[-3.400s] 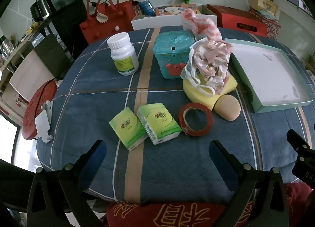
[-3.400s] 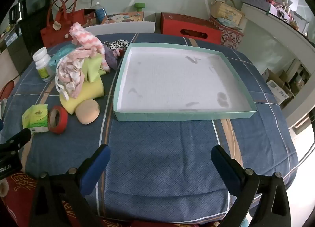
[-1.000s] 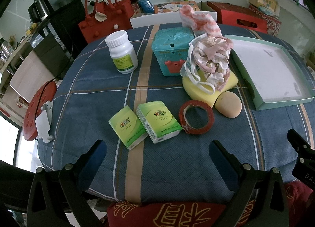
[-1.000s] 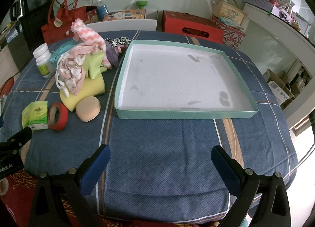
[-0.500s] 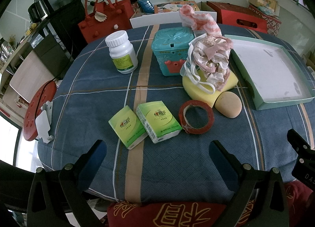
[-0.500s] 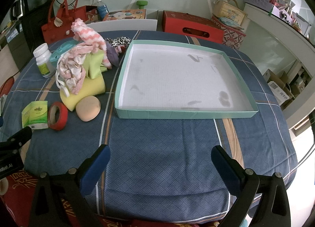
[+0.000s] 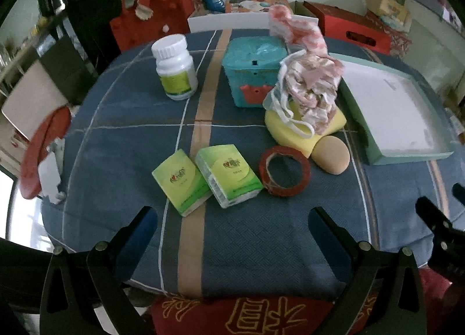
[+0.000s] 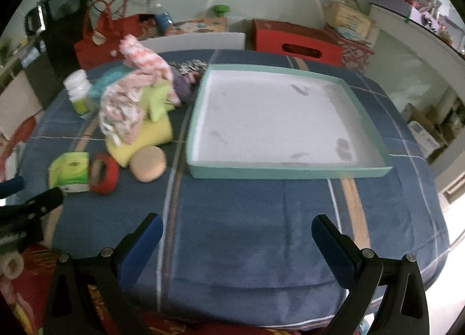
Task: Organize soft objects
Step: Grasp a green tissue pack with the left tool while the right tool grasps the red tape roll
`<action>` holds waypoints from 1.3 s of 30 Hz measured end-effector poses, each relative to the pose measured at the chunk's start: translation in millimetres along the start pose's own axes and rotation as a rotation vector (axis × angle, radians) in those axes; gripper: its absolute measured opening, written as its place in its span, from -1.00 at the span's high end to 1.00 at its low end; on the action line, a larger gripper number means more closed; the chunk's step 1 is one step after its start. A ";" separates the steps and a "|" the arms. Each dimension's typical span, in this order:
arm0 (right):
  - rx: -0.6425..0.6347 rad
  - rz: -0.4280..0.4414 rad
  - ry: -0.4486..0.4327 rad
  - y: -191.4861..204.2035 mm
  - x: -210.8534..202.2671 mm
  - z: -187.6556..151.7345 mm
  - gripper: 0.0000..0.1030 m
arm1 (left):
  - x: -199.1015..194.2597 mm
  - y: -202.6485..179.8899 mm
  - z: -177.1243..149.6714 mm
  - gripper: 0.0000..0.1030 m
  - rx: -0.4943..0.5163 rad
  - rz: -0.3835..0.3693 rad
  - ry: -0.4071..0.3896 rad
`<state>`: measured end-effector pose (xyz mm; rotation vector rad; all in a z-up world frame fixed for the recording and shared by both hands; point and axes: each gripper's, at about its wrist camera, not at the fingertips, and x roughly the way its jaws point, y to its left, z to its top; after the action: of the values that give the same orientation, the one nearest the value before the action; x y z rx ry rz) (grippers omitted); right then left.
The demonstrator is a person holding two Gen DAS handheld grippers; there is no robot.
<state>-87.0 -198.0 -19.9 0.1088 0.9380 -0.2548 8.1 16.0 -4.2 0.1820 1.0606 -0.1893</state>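
Here the left gripper (image 7: 231, 226) hovers above the near edge of the blue plaid tablecloth (image 7: 130, 119), its two blue-padded fingers spread wide with nothing between them. The right gripper (image 8: 237, 231) hangs likewise over the cloth in front of the shallow mint-green cardboard tray with a white floor (image 8: 290, 173), fingers wide apart and empty.

Left wrist view: two green tissue packets (image 7: 203, 178) lie side by side, touching, nearest the gripper. Just to their right rests a red roll of adhesive tape (image 7: 284, 170), lying flat. Beyond the tape a tan rounded sponge puff (image 7: 331, 154) sits against the corner of a yellow foam sponge block (image 7: 286, 131). Draped on the block is a crumpled pink-and-white fabric bundle (image 7: 312, 87) with white elastic loops hanging down its front. Behind the bundle stands a teal plastic box with a slotted lid (image 7: 252, 73), and farther back a pink chevron-patterned cloth (image 7: 296, 29) rises above it. A white pill bottle with a green label (image 7: 174, 69) stands upright, well apart to the left.

Right wrist view: the soft pile lies left of the tray, near but outside its wall. A lime-green cloth (image 8: 157, 99) and a purple cloth (image 8: 181, 85) sit among the pile, with a black-and-white spotted fabric (image 8: 190, 66) behind. This view is slightly blurred.
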 end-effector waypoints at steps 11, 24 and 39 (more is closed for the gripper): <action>-0.113 0.146 -0.089 38.7 -15.2 30.4 -1.00 | 2.5 57.2 21.0 -1.00 -0.098 -0.015 -0.002; -0.293 0.288 -0.001 115.3 17.8 37.9 -1.00 | 46.9 100.3 17.4 -1.00 -0.239 0.013 0.090; -0.360 0.309 0.107 153.6 72.0 31.3 -0.78 | 76.6 119.9 14.6 -1.00 -0.298 -0.068 0.111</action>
<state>18.6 -68.4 -62.4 -0.0654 1.0448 0.2087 85.7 123.7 -57.6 -0.1135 1.1928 -0.0806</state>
